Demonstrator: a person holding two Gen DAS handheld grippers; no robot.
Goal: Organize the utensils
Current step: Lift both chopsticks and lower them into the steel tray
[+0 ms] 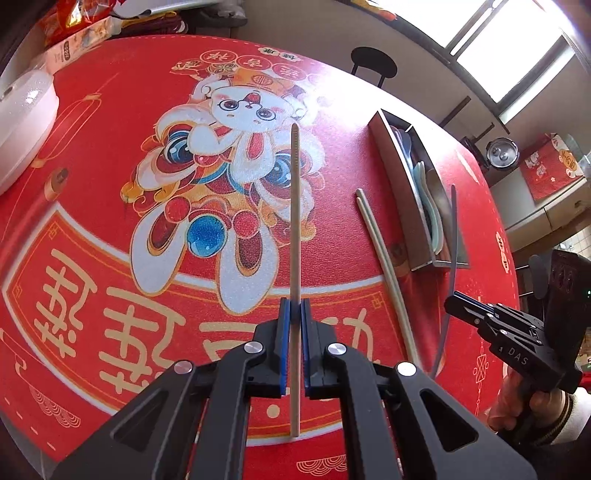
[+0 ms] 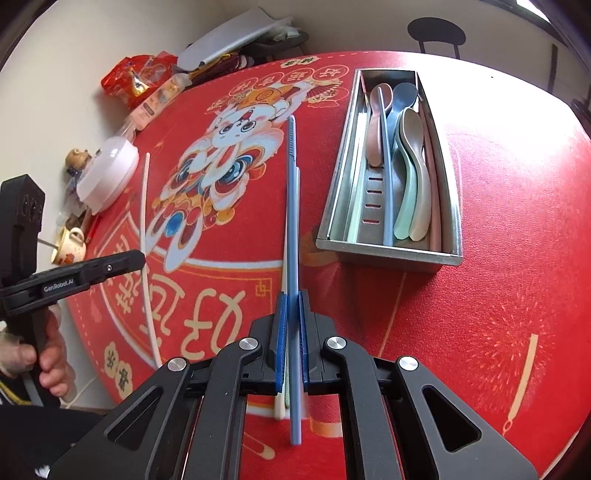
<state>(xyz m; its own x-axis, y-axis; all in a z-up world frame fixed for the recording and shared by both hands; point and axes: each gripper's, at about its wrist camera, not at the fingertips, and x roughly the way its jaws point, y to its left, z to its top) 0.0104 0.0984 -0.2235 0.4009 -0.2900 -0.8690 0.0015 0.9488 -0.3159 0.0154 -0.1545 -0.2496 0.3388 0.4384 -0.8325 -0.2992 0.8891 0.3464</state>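
Note:
My left gripper (image 1: 294, 314) is shut on a beige chopstick (image 1: 295, 221) and holds it above the red tablecloth; the stick points away from me. My right gripper (image 2: 291, 306) is shut on a blue chopstick (image 2: 291, 206), also held off the table. A pale chopstick pair (image 1: 384, 266) lies on the cloth left of the metal utensil tray (image 2: 334, 206). The tray holds several pastel spoons (image 2: 410, 173) and chopsticks. In the left wrist view the right gripper (image 1: 465, 302) hovers near the tray's (image 1: 399, 192) near end, its blue chopstick (image 1: 452, 258) slanting by it.
A white lidded container (image 1: 22, 118) sits at the table's left edge, with snack packets (image 2: 136, 79) and a box behind it. A small teapot (image 2: 77, 158) and a mug (image 2: 70, 243) stand off the left edge. A black stool (image 2: 436, 33) stands beyond the table.

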